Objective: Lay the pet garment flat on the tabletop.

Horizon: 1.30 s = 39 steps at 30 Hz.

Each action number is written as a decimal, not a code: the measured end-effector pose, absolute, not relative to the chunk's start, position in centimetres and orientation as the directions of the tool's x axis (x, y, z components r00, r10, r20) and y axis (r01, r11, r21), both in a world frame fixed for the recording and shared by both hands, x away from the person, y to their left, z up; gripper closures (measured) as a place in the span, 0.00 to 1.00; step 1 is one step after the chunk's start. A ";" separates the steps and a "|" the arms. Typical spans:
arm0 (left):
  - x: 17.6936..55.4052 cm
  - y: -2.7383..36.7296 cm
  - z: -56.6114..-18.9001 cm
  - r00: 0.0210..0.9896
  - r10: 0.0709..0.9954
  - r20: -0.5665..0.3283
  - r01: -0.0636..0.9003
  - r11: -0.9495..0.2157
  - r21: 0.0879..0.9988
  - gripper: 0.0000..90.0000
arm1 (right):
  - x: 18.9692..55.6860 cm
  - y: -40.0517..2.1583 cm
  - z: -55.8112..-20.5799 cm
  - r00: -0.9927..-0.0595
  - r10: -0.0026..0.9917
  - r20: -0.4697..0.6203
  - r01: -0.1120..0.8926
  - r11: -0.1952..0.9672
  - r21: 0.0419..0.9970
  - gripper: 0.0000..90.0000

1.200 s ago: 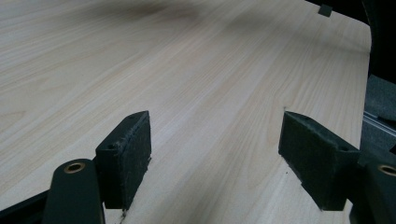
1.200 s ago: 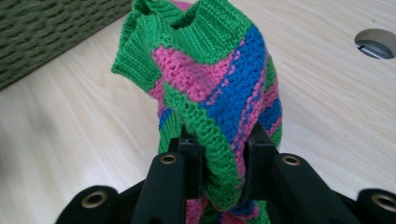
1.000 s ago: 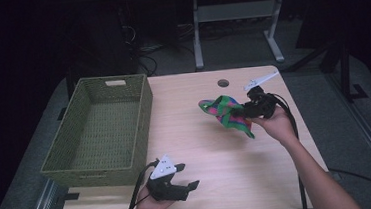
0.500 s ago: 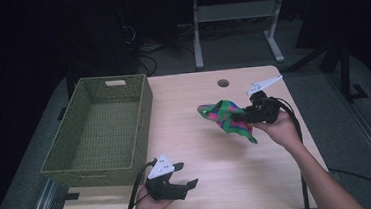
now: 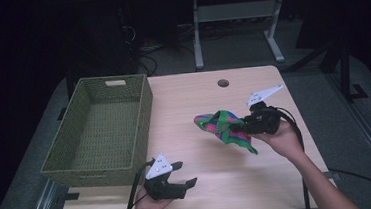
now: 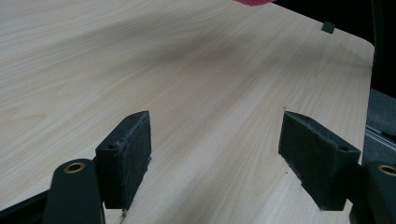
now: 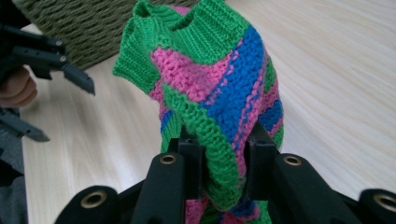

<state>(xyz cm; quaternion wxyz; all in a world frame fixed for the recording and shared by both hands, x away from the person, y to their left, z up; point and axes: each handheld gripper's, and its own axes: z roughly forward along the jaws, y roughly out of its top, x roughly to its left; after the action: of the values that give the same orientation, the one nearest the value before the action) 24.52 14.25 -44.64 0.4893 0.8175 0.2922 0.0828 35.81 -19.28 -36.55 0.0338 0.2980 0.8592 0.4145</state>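
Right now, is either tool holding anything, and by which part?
The right tool is shut on the knitted cloth, pinching a bunched fold near its lower end. The left tool is open over the table, holding nothing.

- No text, label, brand, number or sign can be read in any view.
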 end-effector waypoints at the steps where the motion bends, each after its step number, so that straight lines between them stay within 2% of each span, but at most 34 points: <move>1: 24.5 14.3 -44.6 0.816 0.559 -0.148 0.394 -0.351 0.849 0.28 | 35.3 -19.1 -36.8 -0.831 0.526 0.179 0.468 0.489 0.736 0.81; 16: 24.5 14.3 -44.6 0.813 0.564 -0.146 0.391 -0.344 0.854 0.28 | 33.3 -18.2 -37.9 -0.848 0.501 0.172 0.456 0.525 0.719 0.81; 39: 24.4 14.3 -44.6 0.815 0.560 -0.147 0.392 -0.346 0.852 0.28 | 32.0 -15.7 -42.8 -0.841 0.490 0.231 0.509 0.571 0.644 0.79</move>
<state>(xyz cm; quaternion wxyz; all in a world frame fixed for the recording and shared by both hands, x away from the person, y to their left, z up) 24.41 14.27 -44.63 0.4918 0.8159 0.2917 0.0855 31.97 -15.68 -42.77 -0.0133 0.2817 0.8862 0.3677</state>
